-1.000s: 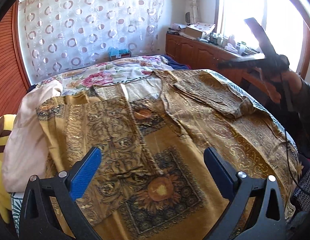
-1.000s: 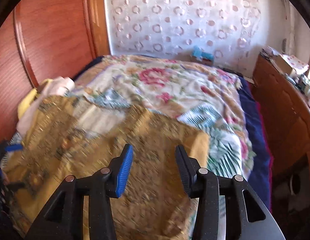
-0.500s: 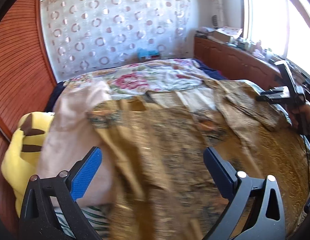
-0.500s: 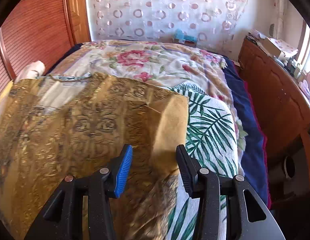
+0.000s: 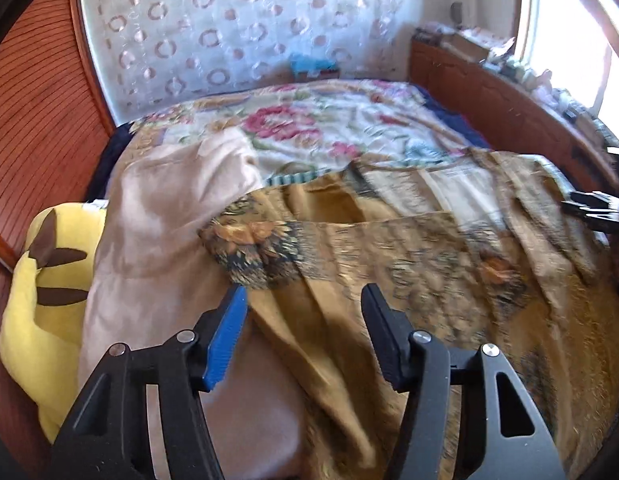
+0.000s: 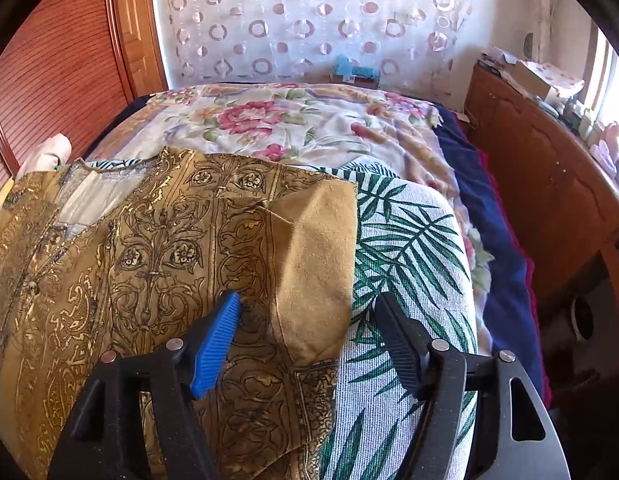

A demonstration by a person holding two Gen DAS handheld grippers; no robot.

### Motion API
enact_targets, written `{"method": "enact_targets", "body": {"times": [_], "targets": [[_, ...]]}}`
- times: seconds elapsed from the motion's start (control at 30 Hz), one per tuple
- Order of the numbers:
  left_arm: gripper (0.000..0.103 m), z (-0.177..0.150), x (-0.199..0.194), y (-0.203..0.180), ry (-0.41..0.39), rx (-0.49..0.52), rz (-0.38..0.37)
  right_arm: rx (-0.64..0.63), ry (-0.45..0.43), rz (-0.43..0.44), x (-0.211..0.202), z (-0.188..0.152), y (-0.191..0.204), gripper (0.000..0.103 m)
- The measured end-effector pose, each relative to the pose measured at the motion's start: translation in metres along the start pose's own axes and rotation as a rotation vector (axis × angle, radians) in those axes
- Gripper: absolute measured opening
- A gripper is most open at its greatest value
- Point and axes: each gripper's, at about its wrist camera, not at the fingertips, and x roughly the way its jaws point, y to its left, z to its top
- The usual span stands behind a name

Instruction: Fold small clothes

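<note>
Left wrist view
Garment: the gold printed garment point(image 5: 409, 264) lay spread across the near part of the bed point(image 5: 329, 128), its left edge lapping over a pink cloth point(image 5: 157, 240) at the bed's left side.
Left hand-held gripper: the left hand-held gripper point(image 5: 301, 304) hung over that left edge, jaws closing with gold cloth below the gap but no pad pressing on it.
Risk: the picture was smeared, so the edge's place was hard to judge; the jaws could shut on air, or pinch the pink cloth along with the garment and drag both.
Risk: a yellow plush point(image 5: 41, 300) sat just beside the pink cloth and might be nudged off the bed's left side.

Right wrist view
Garment edge: the garment's right edge point(image 6: 321, 264) lay turned back, plain underside up, on the palm-leaf cover point(image 6: 409, 248).
Right hand-held gripper: the right hand-held gripper point(image 6: 309, 304) straddled that edge, jaws opening, nothing pinched.
Risk: the loose flap could fall back open, or the blue pad point(image 6: 217, 340) could snag it and spoil the crease.
Risk: uneven pulls from both sides might skew the fold.
</note>
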Motion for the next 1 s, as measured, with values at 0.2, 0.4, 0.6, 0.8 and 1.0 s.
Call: {"method": "enact_targets", "body": {"times": [0.2,0.4,0.6,0.8,1.0], "targets": [[0.061,0.003,0.01,0.01,0.026,-0.04,0.049,0.0,0.002,-0.003,-0.002,-0.001,-0.002,0.074],[0.06,-0.001,0.004,0.026,0.006,-0.107,0.009,-0.001,0.003,-0.002,-0.002,0.0,-0.003,0.074],[0.033,0.004,0.008,0.02,0.004,-0.072,-0.025,-0.001,0.003,-0.001,-0.001,0.0,-0.003,0.075],[0.003,0.009,0.001,0.019,-0.03,-0.008,0.028,-0.001,0.004,0.0,-0.001,0.0,-0.003,0.075],[0.002,0.029,-0.033,0.033,-0.105,0.057,0.105,-0.001,0.005,0.001,-0.001,0.0,-0.003,0.075]]}}
